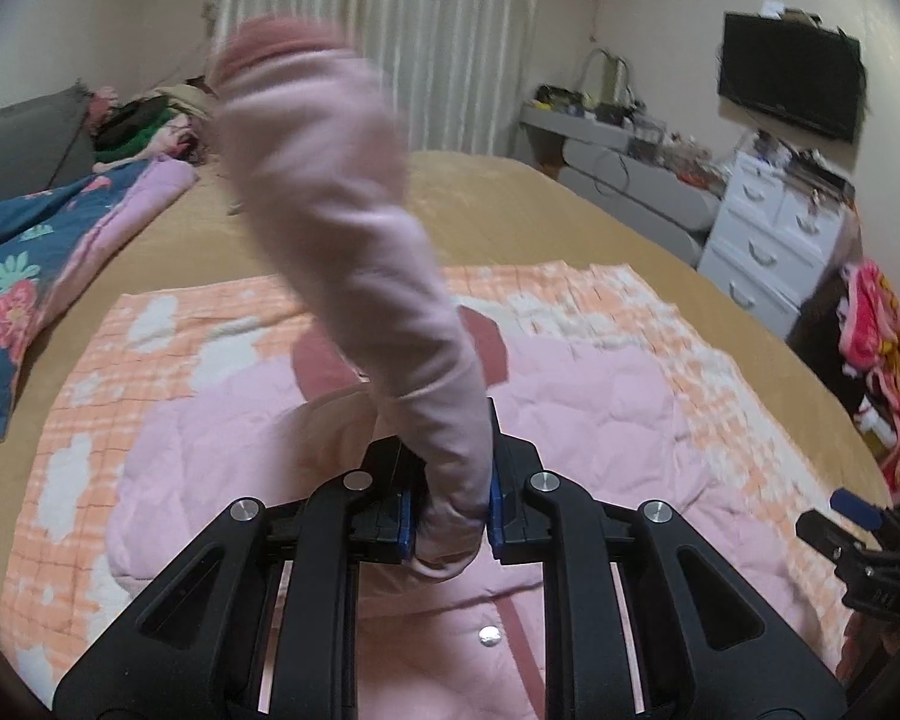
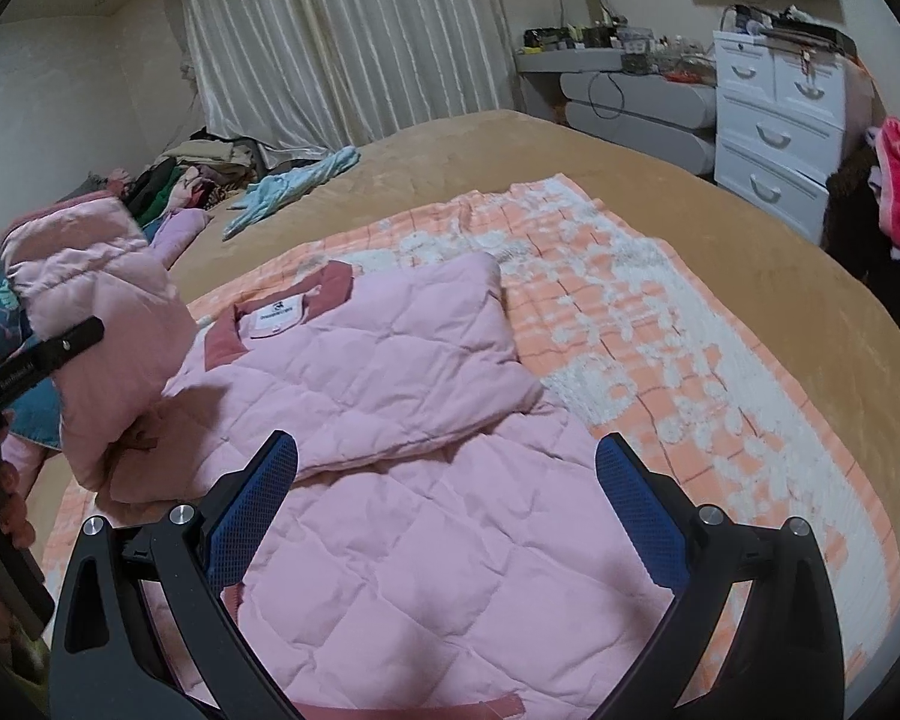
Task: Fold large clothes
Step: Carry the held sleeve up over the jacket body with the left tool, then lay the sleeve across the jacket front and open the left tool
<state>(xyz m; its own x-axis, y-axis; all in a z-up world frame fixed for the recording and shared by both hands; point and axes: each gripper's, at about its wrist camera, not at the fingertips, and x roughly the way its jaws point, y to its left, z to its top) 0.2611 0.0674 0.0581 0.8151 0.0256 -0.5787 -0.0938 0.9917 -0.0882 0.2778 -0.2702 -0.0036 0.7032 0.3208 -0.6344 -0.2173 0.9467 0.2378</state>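
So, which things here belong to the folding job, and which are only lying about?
For the job:
- pink quilted jacket
- its sleeve, held by the left tongs
- right tongs, open

Lying about:
- light blue garment
- clothes pile
- floral quilt
- white drawers

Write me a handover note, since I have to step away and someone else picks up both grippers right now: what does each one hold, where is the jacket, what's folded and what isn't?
Left gripper: shut on the jacket's sleeve, lifted above the bed; the sleeve is motion-blurred.
Right gripper: open, empty, hovering over the jacket's lower body.
Pink quilted jacket: lying on the orange checked blanket on the bed.
Done: the other side is already folded in across the chest.
Left: lay the raised sleeve over the body, then probably fold the jacket bottom to collar.
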